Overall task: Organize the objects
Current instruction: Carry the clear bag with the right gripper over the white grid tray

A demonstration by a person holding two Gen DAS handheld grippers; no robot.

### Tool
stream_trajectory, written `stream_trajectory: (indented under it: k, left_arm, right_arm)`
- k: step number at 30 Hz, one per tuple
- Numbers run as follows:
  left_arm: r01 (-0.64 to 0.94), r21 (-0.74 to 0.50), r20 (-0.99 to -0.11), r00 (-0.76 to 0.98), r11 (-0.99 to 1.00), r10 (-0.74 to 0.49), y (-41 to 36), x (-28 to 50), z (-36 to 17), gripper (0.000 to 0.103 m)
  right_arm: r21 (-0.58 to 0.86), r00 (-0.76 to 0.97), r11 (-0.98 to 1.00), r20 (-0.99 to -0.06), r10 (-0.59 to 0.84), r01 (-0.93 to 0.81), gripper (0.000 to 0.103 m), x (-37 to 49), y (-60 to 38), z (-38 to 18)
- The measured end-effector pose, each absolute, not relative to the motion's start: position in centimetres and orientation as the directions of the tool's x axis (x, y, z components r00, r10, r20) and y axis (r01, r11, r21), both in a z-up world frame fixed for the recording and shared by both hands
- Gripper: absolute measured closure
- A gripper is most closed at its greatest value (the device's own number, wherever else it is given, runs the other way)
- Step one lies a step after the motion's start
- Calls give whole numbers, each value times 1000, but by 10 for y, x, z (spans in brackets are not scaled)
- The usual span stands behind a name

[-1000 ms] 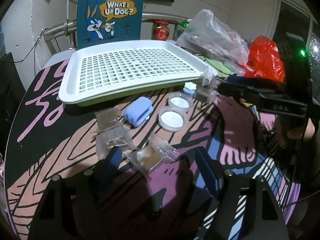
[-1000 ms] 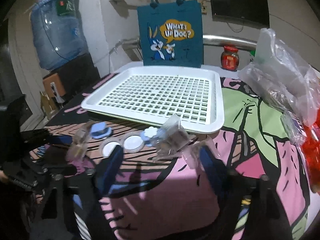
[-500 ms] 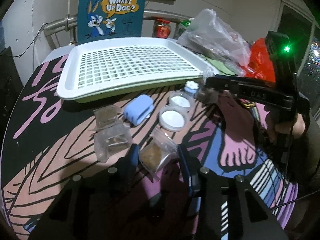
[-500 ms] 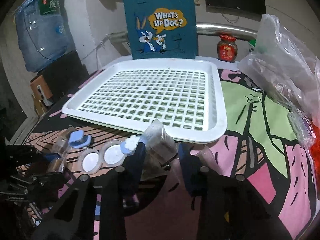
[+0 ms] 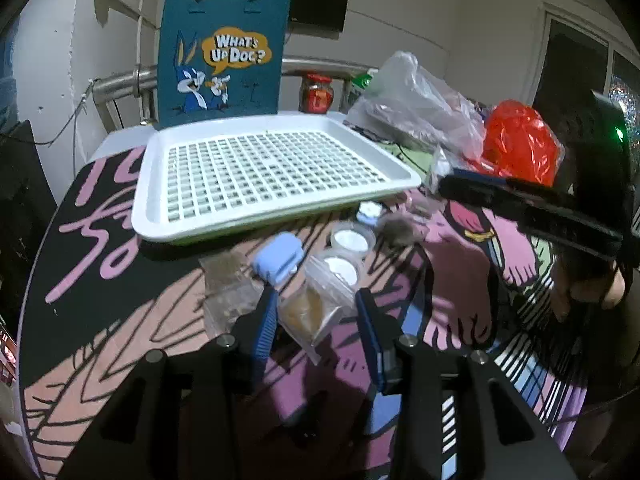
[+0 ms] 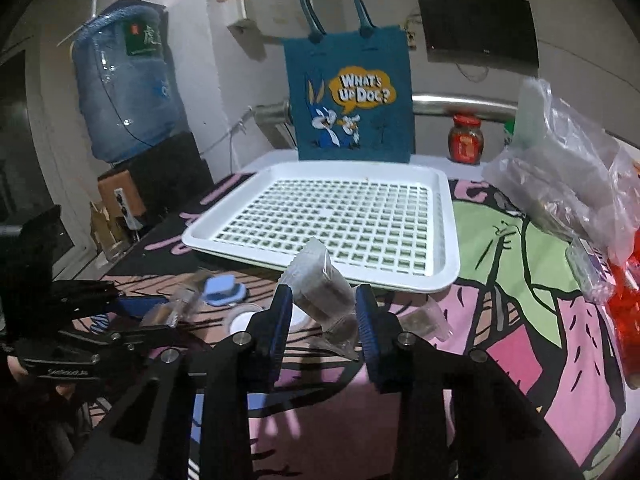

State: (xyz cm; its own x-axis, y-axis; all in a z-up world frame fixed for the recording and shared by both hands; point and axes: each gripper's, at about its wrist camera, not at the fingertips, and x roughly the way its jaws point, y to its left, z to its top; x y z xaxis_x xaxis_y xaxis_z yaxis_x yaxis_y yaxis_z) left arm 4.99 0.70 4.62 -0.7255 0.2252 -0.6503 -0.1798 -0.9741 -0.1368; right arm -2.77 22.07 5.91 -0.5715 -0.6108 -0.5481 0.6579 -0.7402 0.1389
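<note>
1. While our left claw (image 5: 316, 312) is clamped on a small clear pouch of brown powder (image 5: 310, 306), that pouch sits low over the bench (image 5: 120, 320), at about 6 o'clock from the white tray (image 5: 276, 168).
2. We see our right claw (image 6: 322, 312) clamped on a second clear pouch (image 6: 320, 284), also with a dark brownish filling, raised above the bench just off the tray's near rim at 6 o'clock.
3. We find the tray's slotted floor bare; it holds nothing in either view.
4. Between the tray and our left claw lie two round clear tubs (image 5: 344, 254) with white insides; whether that white is content or a lid we cannot tell.
5. Just at 9 o'clock of the tubs rests a light blue case (image 5: 278, 258), and at 12 o'clock of them a small blue-and-white piece (image 5: 368, 214).
6. More brown-filled pouches (image 5: 230, 284) lie flat at 9 o'clock of our left claw.
7. At 12 o'clock behind the tray stands a teal cartoon tote bag (image 6: 352, 96); we cannot see inside it.
8. At 2 o'clock sit a red-lidded jar (image 6: 466, 140), a crumpled clear plastic bag (image 6: 568, 184) and a red plastic bag (image 5: 520, 144).
</note>
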Motion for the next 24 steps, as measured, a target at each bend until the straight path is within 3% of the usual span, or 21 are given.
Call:
stream_trajectory:
  k: [13,24]
  left_arm:
    - [-165,-111,-567,-799,-980,199,-8,40,90,64]
    - [-146,-109,-558,-810,-983,182,-17,21,98,64]
  right_arm:
    - [116,-584,-718,-501,-639,687,71,-11,206,88]
    - [107,-602,-722,-478,-640,684,71,-18,204,105]
